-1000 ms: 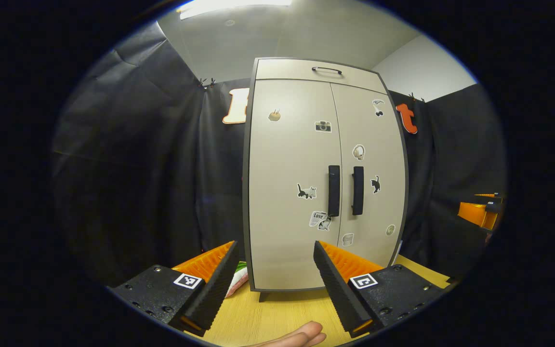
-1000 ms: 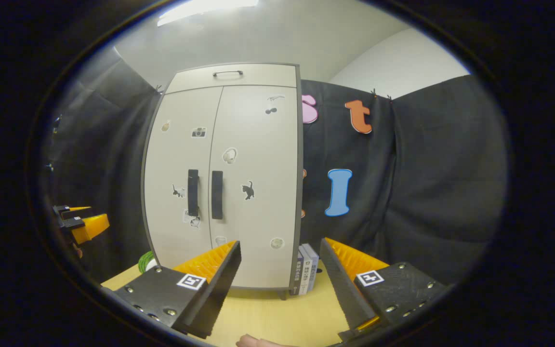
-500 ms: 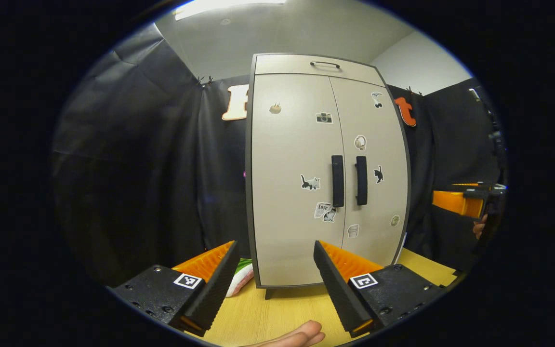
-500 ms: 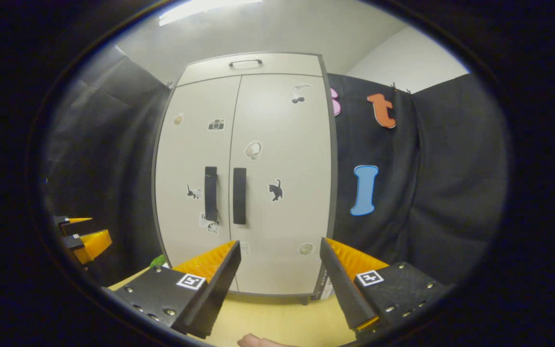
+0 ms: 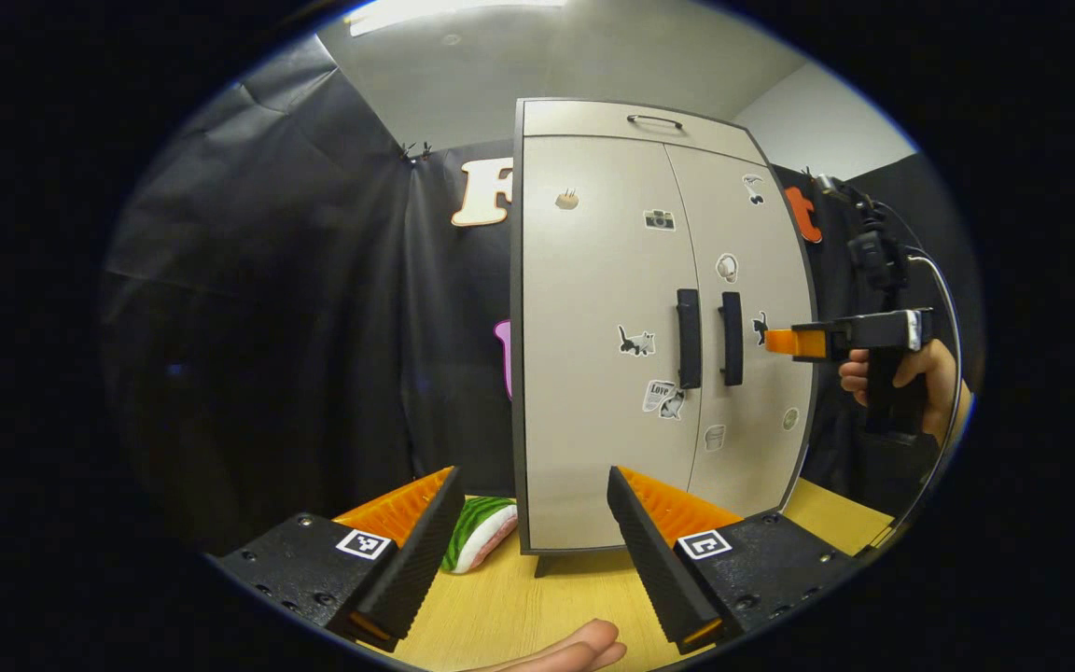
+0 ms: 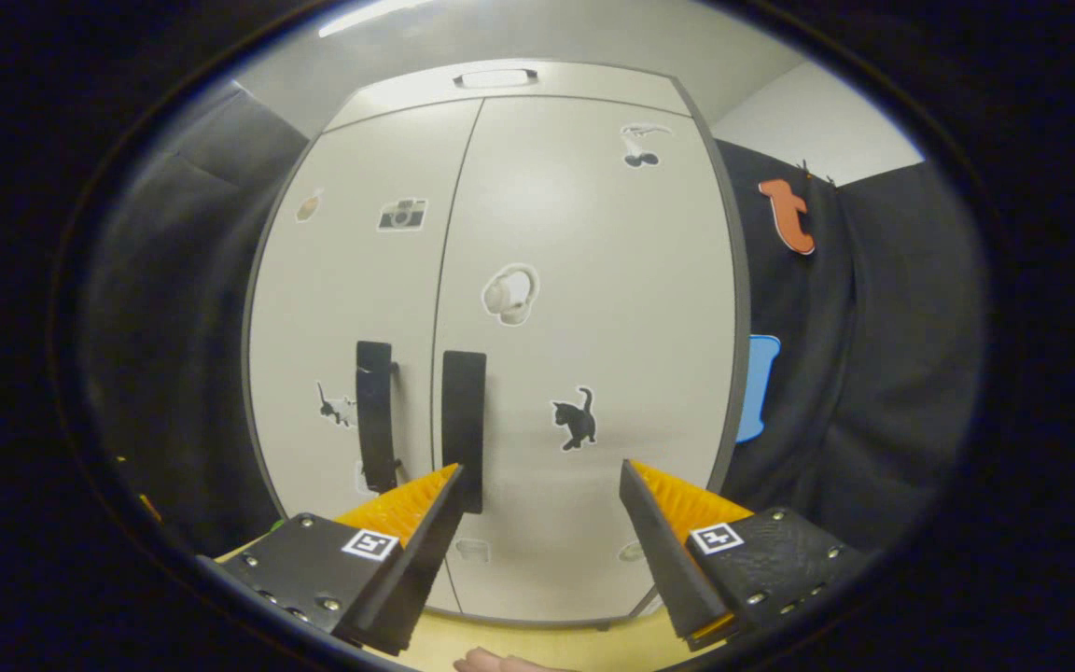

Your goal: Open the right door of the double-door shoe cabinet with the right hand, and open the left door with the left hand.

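Right, near first: my left gripper (image 5: 530, 523) hangs low over the desk (image 5: 509, 607) with its jaws spread wide and nothing between them, a striped watermelon-patterned toy (image 5: 479, 532) lying just beyond its left finger. My right gripper (image 6: 542, 523) is also wide open and empty, close in on the shoe cabinet (image 6: 500, 355). Both doors sit shut. The right door handle (image 6: 464, 425) stands just above and behind my left finger in the right gripper view, not yet between the jaws; the left door handle (image 6: 374, 425) sits right beside it. That's the risk, I reckon: the two bars are so near each other that a slightly off-line closing could pinch the wrong one, or clip both. From the left gripper view, my right gripper (image 5: 785, 342) hovers near the right door's outer half.
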`<move>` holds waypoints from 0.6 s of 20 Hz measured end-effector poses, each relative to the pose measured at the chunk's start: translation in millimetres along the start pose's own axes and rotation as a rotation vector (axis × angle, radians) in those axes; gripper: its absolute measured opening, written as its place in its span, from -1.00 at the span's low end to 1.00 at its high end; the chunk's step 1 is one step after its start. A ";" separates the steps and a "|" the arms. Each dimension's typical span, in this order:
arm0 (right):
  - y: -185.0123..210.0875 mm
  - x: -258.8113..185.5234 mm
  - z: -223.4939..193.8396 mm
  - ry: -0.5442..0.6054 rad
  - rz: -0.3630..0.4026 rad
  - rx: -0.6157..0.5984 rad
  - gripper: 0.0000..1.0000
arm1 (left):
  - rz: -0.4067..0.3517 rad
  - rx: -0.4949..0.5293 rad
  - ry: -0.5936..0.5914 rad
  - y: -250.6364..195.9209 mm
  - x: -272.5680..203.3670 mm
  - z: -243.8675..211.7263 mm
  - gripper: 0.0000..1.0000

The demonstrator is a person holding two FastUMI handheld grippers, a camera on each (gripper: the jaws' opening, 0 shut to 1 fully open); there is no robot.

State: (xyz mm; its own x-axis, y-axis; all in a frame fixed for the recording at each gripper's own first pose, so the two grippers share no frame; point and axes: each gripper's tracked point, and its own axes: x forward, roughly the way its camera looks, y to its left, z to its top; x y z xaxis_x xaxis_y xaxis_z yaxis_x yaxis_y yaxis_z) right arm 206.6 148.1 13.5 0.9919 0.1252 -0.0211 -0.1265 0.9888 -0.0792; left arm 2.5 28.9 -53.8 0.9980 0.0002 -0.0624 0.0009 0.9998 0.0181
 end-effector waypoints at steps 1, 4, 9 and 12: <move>5.0 8.7 -0.6 -0.002 -0.002 0.006 0.96 | -0.001 -0.003 0.001 0.9 0.7 -1.4 0.92; 27.6 24.9 -10.9 0.015 0.044 0.059 0.96 | -0.014 -0.013 0.016 0.9 2.3 -10.7 0.92; 39.3 48.5 -15.5 0.009 0.017 0.053 0.96 | -0.015 -0.013 0.022 7.1 4.3 -19.3 0.92; 41.8 62.2 -20.3 0.020 -0.015 0.101 0.51 | -0.009 -0.016 0.030 10.0 6.2 -24.9 0.92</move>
State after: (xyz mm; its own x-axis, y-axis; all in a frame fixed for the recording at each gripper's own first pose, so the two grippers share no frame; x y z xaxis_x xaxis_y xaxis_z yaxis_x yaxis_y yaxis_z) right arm 262.8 195.5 -11.4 0.9931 0.1101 -0.0404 -0.1093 0.9938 0.0217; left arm 7.1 39.3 -78.9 0.9957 -0.0086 -0.0922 0.0087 1.0000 0.0010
